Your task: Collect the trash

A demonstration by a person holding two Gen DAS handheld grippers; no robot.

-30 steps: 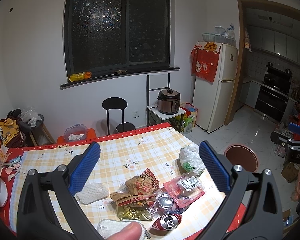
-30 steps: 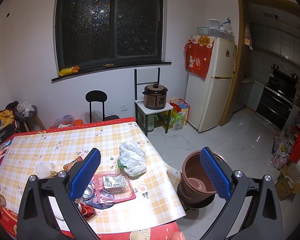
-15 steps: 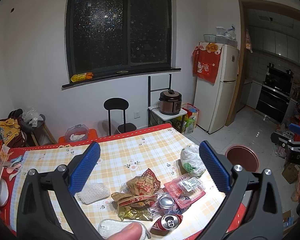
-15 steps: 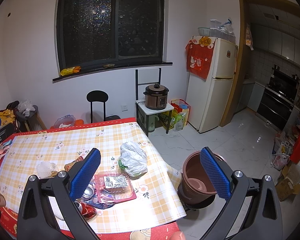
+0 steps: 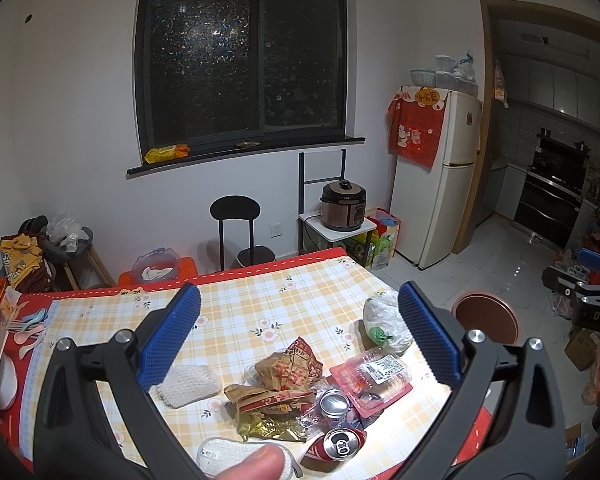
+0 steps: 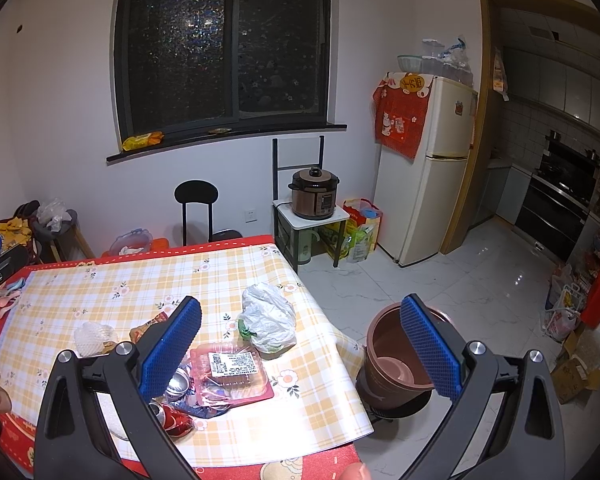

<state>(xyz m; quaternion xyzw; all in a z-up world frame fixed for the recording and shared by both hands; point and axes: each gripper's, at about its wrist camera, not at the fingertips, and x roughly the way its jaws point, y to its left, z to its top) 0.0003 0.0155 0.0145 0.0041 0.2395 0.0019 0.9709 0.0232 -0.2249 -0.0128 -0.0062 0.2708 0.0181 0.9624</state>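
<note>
Trash lies on the checked tablecloth (image 5: 260,304): crumpled brown wrappers (image 5: 284,372), a clear plastic tray with a label (image 5: 374,376), two crushed cans (image 5: 340,446), a white plastic bag (image 5: 384,320) and a white foam net (image 5: 186,384). The tray (image 6: 228,372) and bag (image 6: 270,318) also show in the right wrist view. A brown bin (image 6: 396,360) stands on the floor right of the table. My left gripper (image 5: 298,336) is open above the pile. My right gripper (image 6: 300,346) is open above the table's right edge.
A black stool (image 5: 236,232), a rice cooker on a small stand (image 5: 342,208) and a fridge (image 5: 440,184) stand behind the table. Spoons and a white bowl (image 5: 4,372) sit at the table's left end. Cardboard boxes (image 6: 572,368) lie on the floor at right.
Both grippers have barely shifted; the view drifts slightly. Nothing was taken hold of or let go.
</note>
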